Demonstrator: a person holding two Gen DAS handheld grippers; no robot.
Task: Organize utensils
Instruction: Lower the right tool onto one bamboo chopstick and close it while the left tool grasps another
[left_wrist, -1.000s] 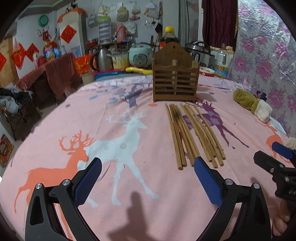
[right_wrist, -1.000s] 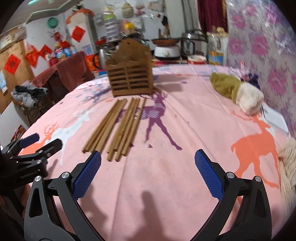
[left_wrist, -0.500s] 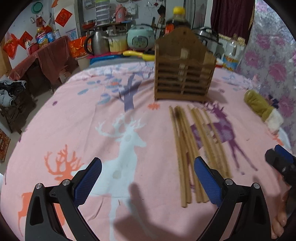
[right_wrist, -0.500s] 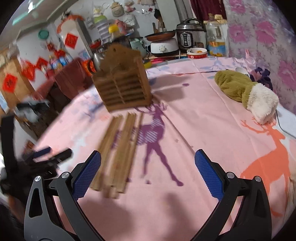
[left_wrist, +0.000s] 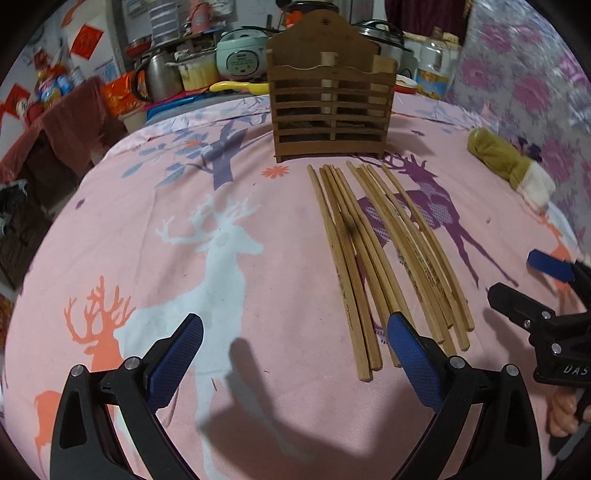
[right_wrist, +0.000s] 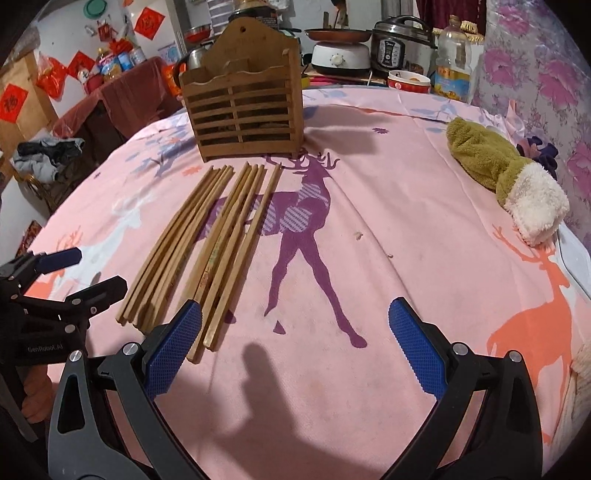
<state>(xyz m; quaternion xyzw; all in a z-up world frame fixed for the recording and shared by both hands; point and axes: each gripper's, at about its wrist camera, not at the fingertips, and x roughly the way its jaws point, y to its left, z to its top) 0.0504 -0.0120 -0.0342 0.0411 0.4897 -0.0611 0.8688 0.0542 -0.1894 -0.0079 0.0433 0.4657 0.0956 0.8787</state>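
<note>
Several wooden chopsticks (left_wrist: 373, 251) (right_wrist: 210, 240) lie side by side on the pink deer-print tablecloth (left_wrist: 221, 206), their far ends near a slatted wooden utensil holder (left_wrist: 330, 99) (right_wrist: 245, 107) that stands upright. My left gripper (left_wrist: 295, 358) is open just short of the chopsticks' near ends, its right pad over them. My right gripper (right_wrist: 295, 349) is open too, to the right of the bundle, with its left pad by the near tips. Nothing is held. Each gripper shows at the edge of the other's view.
An olive and white plush sock (right_wrist: 506, 177) (left_wrist: 509, 166) lies on the right of the table. Behind the table stand a rice cooker (left_wrist: 240, 55), pots, an oil bottle (right_wrist: 452, 70) and a bowl (right_wrist: 408, 81). A cloth-draped side table (right_wrist: 122, 99) stands far left.
Both grippers have moved forward towards the chopsticks and the holder, which look larger now. Both stay open and hold nothing. The chopsticks have not moved.
</note>
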